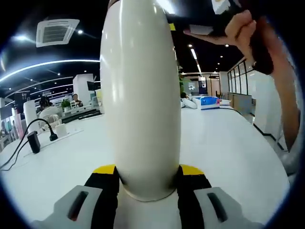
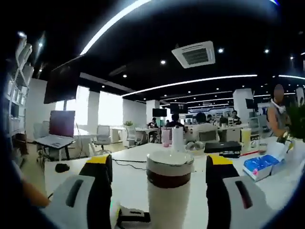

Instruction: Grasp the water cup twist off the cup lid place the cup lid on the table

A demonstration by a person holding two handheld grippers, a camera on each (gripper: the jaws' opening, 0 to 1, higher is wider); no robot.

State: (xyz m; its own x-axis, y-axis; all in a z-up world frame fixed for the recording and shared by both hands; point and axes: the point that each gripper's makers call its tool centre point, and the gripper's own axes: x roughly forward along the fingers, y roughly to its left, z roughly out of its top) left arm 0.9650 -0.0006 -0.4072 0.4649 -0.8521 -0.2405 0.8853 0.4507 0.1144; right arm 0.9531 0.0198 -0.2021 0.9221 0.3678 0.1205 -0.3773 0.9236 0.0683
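Observation:
The water cup [image 1: 140, 95] is a tall white cylinder that rises close between my left gripper's [image 1: 148, 169] yellow-tipped jaws, which press on both of its sides. In the right gripper view the cup [image 2: 167, 205] stands low in the middle, with a dark brown band under its white lid [image 2: 170, 160]. My right gripper [image 2: 158, 162] is open, with its jaws wide apart on either side of the lid and clear of it. In the left gripper view a hand [image 1: 243, 31] holds that right gripper [image 1: 221, 16] up by the cup's top, which is out of frame.
The white table [image 1: 228, 143] carries a black plug and cable [image 1: 33, 140] on its left side. A blue and white box [image 2: 259, 167], a black case [image 2: 221, 147] and a white cylinder [image 2: 177, 138] lie farther off. Desks, a laptop [image 2: 55, 140] and seated people fill the background.

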